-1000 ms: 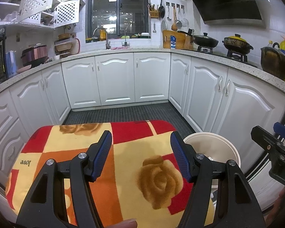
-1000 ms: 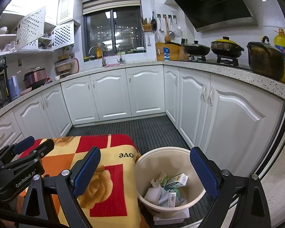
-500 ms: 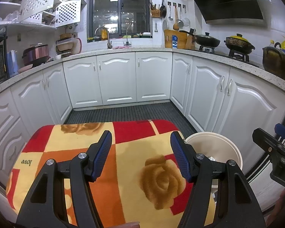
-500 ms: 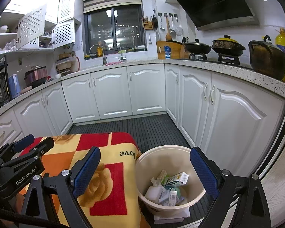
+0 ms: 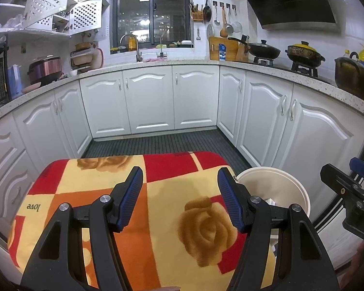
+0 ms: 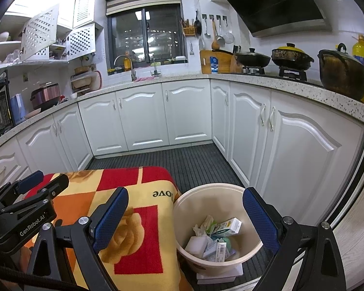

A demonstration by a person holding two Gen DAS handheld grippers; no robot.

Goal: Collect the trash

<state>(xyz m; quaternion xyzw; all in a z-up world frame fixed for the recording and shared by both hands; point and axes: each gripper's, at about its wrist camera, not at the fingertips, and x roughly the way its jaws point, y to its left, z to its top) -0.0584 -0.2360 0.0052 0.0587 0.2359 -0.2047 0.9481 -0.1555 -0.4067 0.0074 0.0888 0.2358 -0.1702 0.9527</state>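
A cream trash bin (image 6: 182, 203) stands on the dark floor to the right of a table covered by a red, orange and yellow rose-print cloth (image 6: 136, 220). Inside the bin lie several pieces of trash (image 6: 216, 237): small boxes, crumpled tissue and white packets. My right gripper (image 6: 185, 214) is open and empty, held above the bin and the cloth's right edge. My left gripper (image 5: 179, 194) is open and empty above the cloth (image 5: 172, 218). The bin's rim (image 5: 296, 189) shows in the left wrist view.
White kitchen cabinets (image 6: 186, 114) wrap around under a speckled counter. Pots (image 6: 339, 72) and a wok sit on the stove at right. A white flat object (image 6: 220, 274) lies under the bin. The left gripper's body (image 6: 24, 213) shows at the right view's left edge.
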